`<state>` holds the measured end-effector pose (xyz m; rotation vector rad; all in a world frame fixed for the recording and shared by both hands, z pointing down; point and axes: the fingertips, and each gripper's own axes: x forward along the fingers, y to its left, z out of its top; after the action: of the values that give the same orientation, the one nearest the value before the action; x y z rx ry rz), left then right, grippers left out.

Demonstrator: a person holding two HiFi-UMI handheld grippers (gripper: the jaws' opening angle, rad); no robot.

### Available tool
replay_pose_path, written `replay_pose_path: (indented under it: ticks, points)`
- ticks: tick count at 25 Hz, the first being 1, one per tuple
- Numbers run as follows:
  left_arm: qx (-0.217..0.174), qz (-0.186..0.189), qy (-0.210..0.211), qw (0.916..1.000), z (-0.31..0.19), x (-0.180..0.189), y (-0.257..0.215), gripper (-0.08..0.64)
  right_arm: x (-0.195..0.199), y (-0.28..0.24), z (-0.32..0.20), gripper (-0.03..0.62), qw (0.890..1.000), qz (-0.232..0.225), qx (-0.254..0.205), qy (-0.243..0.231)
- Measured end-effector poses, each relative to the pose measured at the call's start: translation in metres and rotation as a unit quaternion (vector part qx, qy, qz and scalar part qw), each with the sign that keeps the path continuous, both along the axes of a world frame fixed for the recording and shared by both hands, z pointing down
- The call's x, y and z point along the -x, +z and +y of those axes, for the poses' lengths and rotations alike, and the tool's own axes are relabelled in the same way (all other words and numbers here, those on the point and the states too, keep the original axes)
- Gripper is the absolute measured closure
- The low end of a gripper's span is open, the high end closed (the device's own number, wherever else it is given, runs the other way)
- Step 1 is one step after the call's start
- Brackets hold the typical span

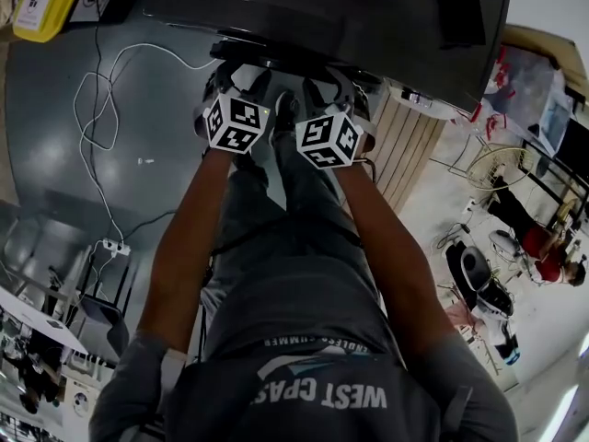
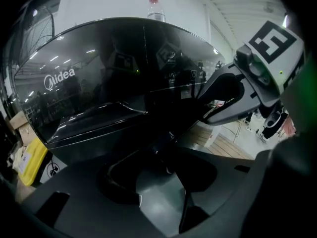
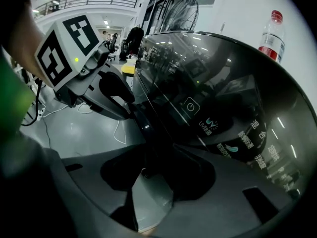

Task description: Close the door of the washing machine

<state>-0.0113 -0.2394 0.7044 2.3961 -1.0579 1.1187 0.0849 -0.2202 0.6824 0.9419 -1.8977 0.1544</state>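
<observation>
The washing machine (image 1: 368,17) is a glossy black Midea unit; its dark lid (image 2: 99,93) curves across the left gripper view, its control panel (image 3: 218,128) across the right gripper view. I cannot tell whether the lid is fully down. Both grippers hang side by side at the machine's front edge. My left gripper (image 1: 235,70) is open, its jaws (image 2: 161,152) spread before the machine's front lip with only grey floor between them. My right gripper (image 1: 324,81) is open too, its jaws (image 3: 158,157) spread near the panel's lower edge and holding nothing. Each shows in the other's view.
A plastic bottle (image 2: 156,9) with a red cap stands on the machine. White cables (image 1: 101,109) and a power strip (image 1: 115,245) lie on the grey floor at left, near a yellow box (image 1: 46,3). A wooden pallet (image 1: 405,150), a fan (image 1: 492,164) and a seated person (image 1: 543,247) are at right.
</observation>
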Motion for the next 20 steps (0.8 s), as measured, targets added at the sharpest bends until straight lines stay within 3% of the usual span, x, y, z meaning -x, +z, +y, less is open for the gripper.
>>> replay_pose_path:
  ticks: [13, 20]
  points:
    - [0.038, 0.002, 0.004, 0.9993, -0.0058, -0.0037, 0.0031, 0.330, -0.0033, 0.0022, -0.0050, 0.388, 0.997, 0.011, 0.012, 0.074]
    - [0.048, -0.002, 0.029, 0.9984, -0.0058, -0.0024, 0.0042, 0.338, -0.0035, 0.0061, -0.0047, 0.395, 0.998, 0.013, 0.046, 0.039]
